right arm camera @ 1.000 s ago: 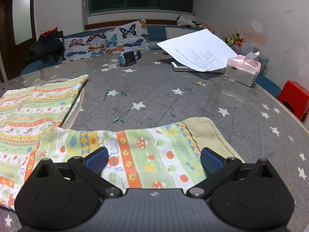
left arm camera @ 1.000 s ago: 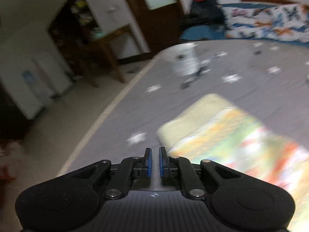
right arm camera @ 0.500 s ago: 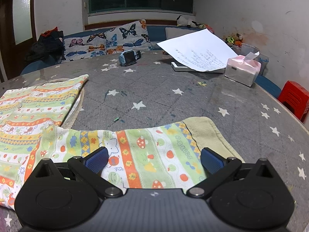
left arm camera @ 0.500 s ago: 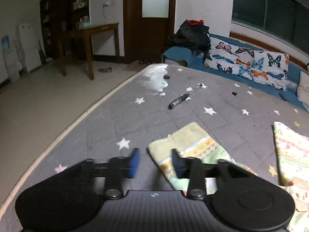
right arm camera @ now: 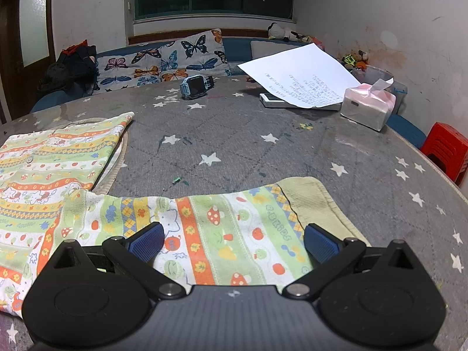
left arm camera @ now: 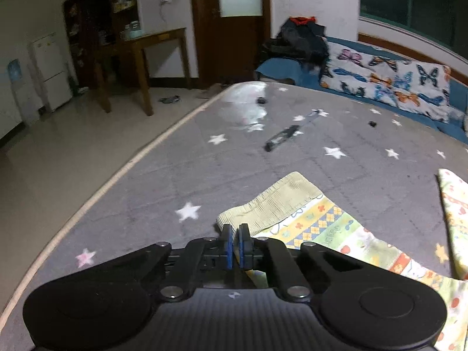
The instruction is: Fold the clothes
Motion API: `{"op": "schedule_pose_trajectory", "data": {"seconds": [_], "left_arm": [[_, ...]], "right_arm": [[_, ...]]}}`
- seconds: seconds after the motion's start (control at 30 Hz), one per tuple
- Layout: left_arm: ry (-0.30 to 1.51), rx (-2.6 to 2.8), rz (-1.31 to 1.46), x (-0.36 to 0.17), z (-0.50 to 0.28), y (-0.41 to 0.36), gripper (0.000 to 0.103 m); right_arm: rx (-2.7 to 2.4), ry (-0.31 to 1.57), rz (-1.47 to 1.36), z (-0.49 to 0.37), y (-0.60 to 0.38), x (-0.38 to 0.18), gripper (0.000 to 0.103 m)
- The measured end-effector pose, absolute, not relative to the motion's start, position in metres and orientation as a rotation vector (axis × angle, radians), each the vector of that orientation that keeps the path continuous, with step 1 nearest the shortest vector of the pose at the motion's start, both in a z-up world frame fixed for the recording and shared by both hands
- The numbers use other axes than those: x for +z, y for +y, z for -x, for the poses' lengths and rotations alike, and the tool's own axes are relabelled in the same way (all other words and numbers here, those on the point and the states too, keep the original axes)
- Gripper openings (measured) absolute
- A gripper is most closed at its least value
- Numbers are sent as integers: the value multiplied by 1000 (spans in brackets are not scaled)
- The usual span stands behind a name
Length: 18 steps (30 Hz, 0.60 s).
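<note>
Two printed garments on the star mat (right arm camera: 239, 134): shirt (right arm camera: 58, 158) at left, trousers (right arm camera: 219, 228) under my grippers, long axis left to right, cuff (right arm camera: 316, 204) rightward. My left gripper (left arm camera: 235, 245) is pressed together at the other cuff (left arm camera: 272, 201); whether cloth is pinched, I cannot tell. My right gripper (right arm camera: 234, 241) is spread wide.

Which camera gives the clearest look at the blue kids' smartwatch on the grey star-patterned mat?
The right wrist view: the blue smartwatch sits sharp and unobstructed near the butterfly-print cushion. The left wrist view does not show it.
</note>
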<state>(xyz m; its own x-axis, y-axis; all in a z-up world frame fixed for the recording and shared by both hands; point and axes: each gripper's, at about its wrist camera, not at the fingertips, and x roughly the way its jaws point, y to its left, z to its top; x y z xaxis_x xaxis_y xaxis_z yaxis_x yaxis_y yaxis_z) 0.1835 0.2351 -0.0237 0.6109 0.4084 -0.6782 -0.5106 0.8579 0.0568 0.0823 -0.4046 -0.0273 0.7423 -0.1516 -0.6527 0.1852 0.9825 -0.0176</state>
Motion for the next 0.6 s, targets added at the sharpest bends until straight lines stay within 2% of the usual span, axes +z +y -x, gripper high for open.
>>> {"op": "schedule_pose_trajectory", "data": {"seconds": [0.13,0.4,0.6], "left_arm": [[742,610,122,-22,-170,241,0],[767,656,170,-22,-143,259,0],[734,487,207,-2,-135,233,4]], "right_arm": [[-184,711,-50,-82,-405,-27,103],[-181,713,-46,-82,-405,-27,103],[-185,719,-36,-81,-403,-25,103]]}}
